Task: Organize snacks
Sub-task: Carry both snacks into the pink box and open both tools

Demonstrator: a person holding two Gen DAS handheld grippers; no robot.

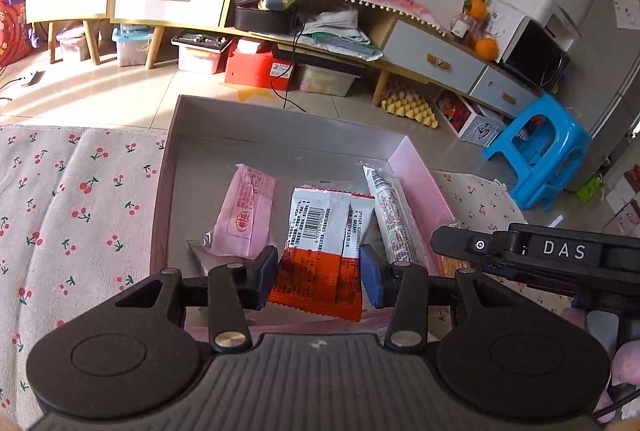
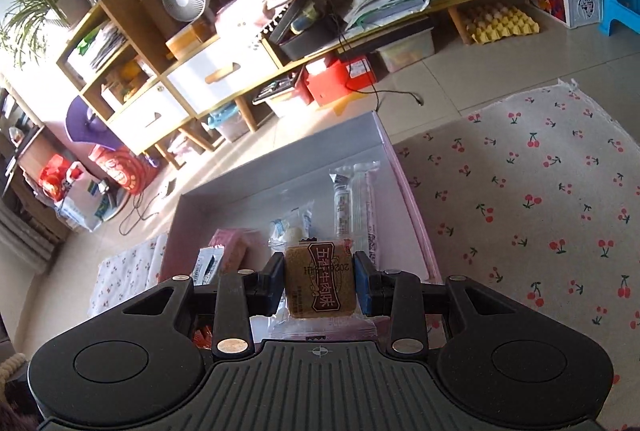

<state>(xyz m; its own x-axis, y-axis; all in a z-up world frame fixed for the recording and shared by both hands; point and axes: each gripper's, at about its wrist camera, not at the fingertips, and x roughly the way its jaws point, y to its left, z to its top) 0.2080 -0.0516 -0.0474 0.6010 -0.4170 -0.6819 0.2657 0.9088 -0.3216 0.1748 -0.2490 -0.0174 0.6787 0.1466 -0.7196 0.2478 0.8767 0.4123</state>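
Both grippers arrive over the box, each carrying a snack!

Left gripper [image 1: 318,277] clamps an orange-and-white packet [image 1: 320,251] at centre frame; right gripper [image 2: 320,285] pinches a brown beef-flavour cake [image 2: 320,277], both poised above the pink box [image 1: 416,167], probably to join the snacks already there.

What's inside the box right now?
The box holds a pink packet, a long white packet and a small clear packet. Both held snacks hide its near end.
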